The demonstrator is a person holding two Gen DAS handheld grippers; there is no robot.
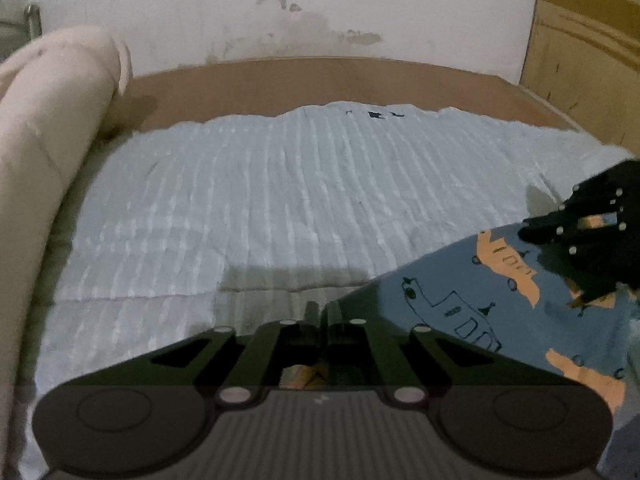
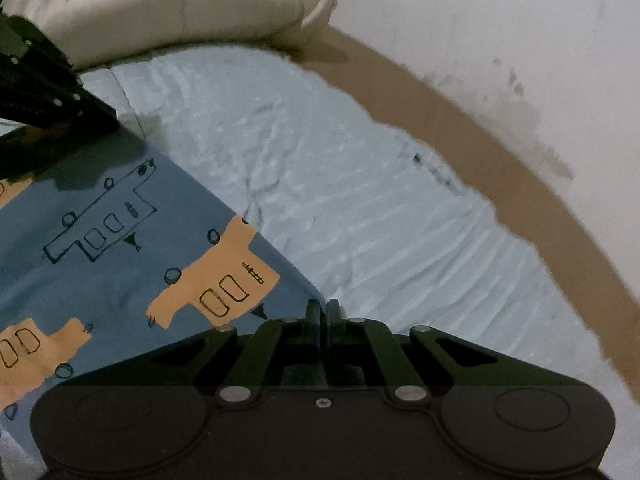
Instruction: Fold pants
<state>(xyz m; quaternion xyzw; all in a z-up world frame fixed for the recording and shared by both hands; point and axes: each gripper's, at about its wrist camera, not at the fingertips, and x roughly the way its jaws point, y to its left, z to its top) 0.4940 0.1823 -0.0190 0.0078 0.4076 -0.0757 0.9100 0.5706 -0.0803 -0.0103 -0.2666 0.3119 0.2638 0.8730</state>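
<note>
While no brand or readable writing shows anywhere, the pants (image 1: 500, 300) carry a print – outlined trucks in dark line and orange truck shapes on blue cloth. In the left wrist view the left gripper (image 1: 322, 312) sits at 6 o'clock with its fingers drawn almost together on the fabric's edge, which runs taut up toward 3 o'clock, where the right gripper (image 1: 532, 232) pinches the same edge. In the right wrist view the right gripper (image 2: 324, 312) has its fingers fully closed on the pants (image 2: 112, 264) at the cloth's corner; the fabric spreads toward 9 o'clock, and the left gripper (image 2: 108, 120) grips it near 10 o'clock. So the pants hang stretched between the two tools – lifted above the bedding at that edge.

Beyond them a pale blue ribbed bedsheet (image 1: 280, 200) lies open and unoccupied from centre to 12 o'clock, ending at a brown bed edge (image 1: 320, 80) against a stained white wall (image 1: 280, 8). A rolled cream quilt (image 1: 52, 128) bounds the sheet at 9 o'clock in the left view.
</note>
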